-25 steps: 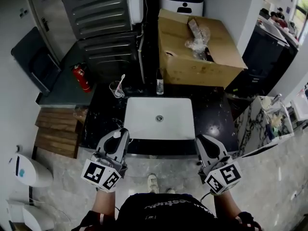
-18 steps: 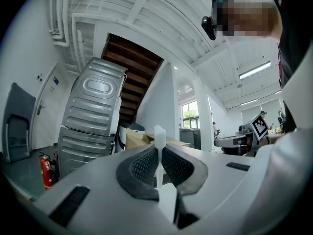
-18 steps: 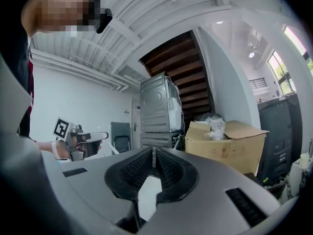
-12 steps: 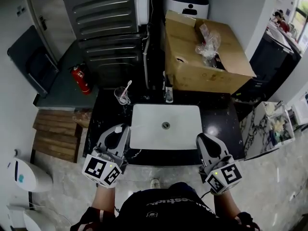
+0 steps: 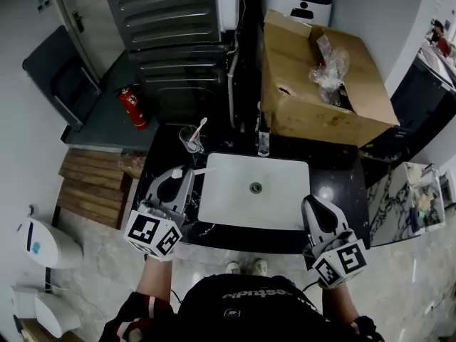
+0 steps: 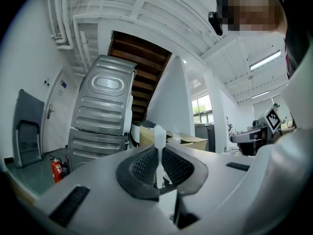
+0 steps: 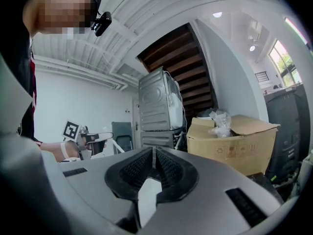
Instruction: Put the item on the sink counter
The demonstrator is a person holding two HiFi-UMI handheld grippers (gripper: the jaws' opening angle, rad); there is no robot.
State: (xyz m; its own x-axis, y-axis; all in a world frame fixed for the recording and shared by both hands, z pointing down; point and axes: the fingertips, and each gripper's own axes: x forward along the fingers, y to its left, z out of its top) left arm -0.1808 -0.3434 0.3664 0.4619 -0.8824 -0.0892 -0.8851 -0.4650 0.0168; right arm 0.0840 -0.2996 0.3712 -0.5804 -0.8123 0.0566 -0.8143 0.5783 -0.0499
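Left gripper view: left gripper point(image 6: 159, 166), jaws clamped on a thin white stick point(image 6: 159, 148). The stick stands upright between the pads, its wider end at 12 o'clock.

Head view:
- The left gripper is above the black counter point(image 5: 335, 184), at 9 o'clock of the white basin point(image 5: 235, 184). The stick is off the counter.
- Cup point(image 5: 191, 140) with a brush in it: on the counter at 12 o'clock of the left gripper.
- Bottle point(image 5: 263, 142): at 12 o'clock of the basin.

Right gripper view: right gripper point(image 7: 153, 163), jaws together, nothing between them. In the head view it is at 4 o'clock of the basin.

Further out, head view:
- Cardboard box point(image 5: 306, 102) at 1 o'clock.
- Grey appliance point(image 5: 171, 34) at 11 o'clock.
- Red extinguisher point(image 5: 132, 107) at 10 o'clock.
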